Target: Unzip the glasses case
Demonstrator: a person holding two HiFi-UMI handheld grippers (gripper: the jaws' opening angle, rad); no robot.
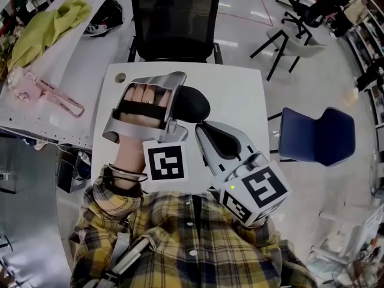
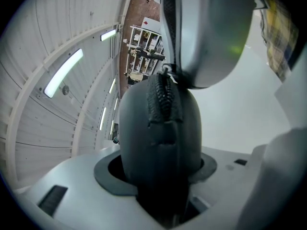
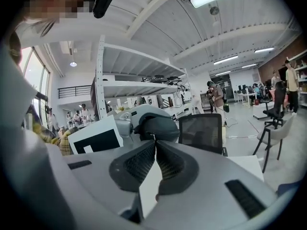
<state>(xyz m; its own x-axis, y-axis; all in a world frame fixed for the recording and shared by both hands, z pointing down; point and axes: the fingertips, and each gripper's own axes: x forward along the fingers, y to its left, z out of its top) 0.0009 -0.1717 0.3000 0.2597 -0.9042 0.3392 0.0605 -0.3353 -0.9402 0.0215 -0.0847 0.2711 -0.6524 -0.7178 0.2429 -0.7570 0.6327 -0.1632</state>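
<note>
A black oval glasses case [image 1: 192, 104] is held above the white table [image 1: 240, 92], and my left gripper [image 1: 179, 104] is shut on it. In the left gripper view the case [image 2: 160, 133] fills the space between the jaws, its zipper [image 2: 163, 99] running up the middle. My right gripper [image 1: 200, 125] reaches in from the lower right, its jaws shut on the small zipper pull [image 2: 166, 72] at the case's end. In the right gripper view the fingertips [image 3: 154, 140] meet at the pull, with the case [image 3: 156, 126] just beyond.
A black mesh office chair [image 1: 175, 23] stands behind the table. A blue chair [image 1: 318, 135] is to the right. A long table at the left holds a yellow-green cloth [image 1: 48, 26] and a pink object [image 1: 51, 95]. People stand far off in the room.
</note>
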